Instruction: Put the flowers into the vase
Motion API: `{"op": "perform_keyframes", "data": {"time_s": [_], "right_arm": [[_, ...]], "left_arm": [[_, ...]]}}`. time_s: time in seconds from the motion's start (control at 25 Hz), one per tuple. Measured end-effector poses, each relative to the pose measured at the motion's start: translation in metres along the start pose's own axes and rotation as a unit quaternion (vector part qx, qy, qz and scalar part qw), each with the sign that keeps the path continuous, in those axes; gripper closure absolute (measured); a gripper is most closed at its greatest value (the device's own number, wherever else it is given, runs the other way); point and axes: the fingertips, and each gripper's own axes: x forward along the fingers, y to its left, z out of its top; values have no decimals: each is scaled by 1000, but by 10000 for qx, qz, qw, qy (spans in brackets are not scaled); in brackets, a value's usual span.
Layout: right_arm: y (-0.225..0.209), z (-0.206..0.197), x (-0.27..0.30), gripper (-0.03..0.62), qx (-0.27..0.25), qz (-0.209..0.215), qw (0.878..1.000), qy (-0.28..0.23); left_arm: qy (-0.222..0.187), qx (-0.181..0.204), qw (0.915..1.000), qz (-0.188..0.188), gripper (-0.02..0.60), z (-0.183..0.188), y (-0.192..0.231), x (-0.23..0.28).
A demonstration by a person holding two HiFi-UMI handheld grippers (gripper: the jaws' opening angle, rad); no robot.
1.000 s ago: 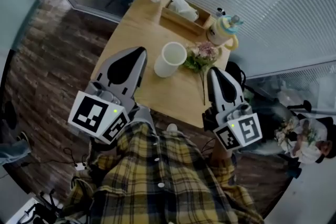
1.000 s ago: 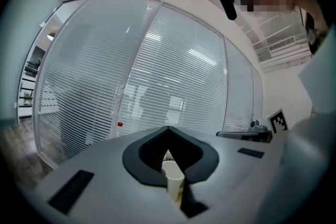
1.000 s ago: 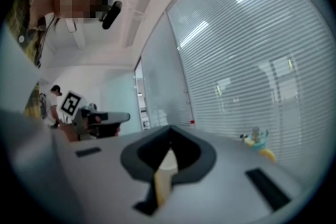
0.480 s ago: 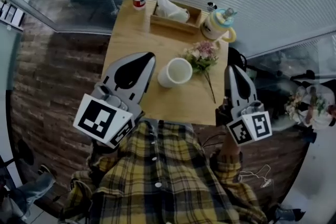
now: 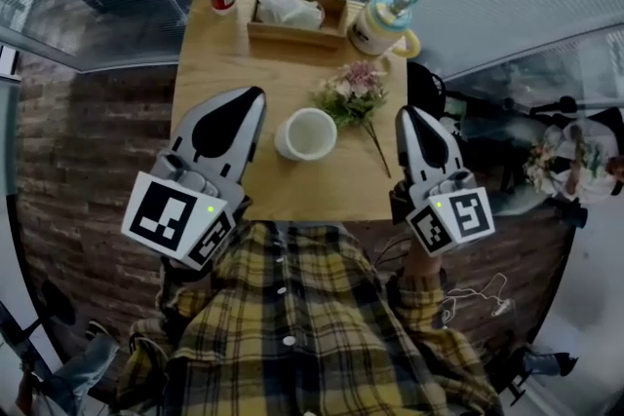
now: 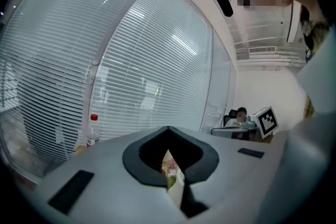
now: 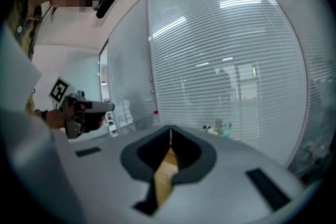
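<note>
Left gripper (image 5: 255, 94) and right gripper (image 5: 404, 113): both sets of jaws closed, empty. Flowers (image 5: 353, 94) lie on the counter (image 5: 219, 54), just right of the vase (image 5: 306, 133).

Dim, cool-toned head view, heavy fisheye bending at edges, ceiling-light streaks glaring on blinds (image 7: 231, 5), right claw (image 7: 170, 134) softly blurred

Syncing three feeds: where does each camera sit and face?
Head view: on the person's head, facing steeply down at table, vase, flowers; shirt, left gripper, right gripper show.
Left gripper view: on that gripper, along its shut jaws toward blinds, bottle.
Right gripper view: on that gripper, along its shut jaws toward blinds.
Shared: the bottle, in head and left gripper views.
</note>
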Motion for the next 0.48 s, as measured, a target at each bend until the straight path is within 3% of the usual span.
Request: {"op": "perform_keyframes", "data": {"time_s": [0.48], "right_arm": [[-27, -57, 18, 580, -39, 298, 9945, 1006]], "left_arm": [[1, -116, 9990, 421, 572, -5, 13, 11]]}}
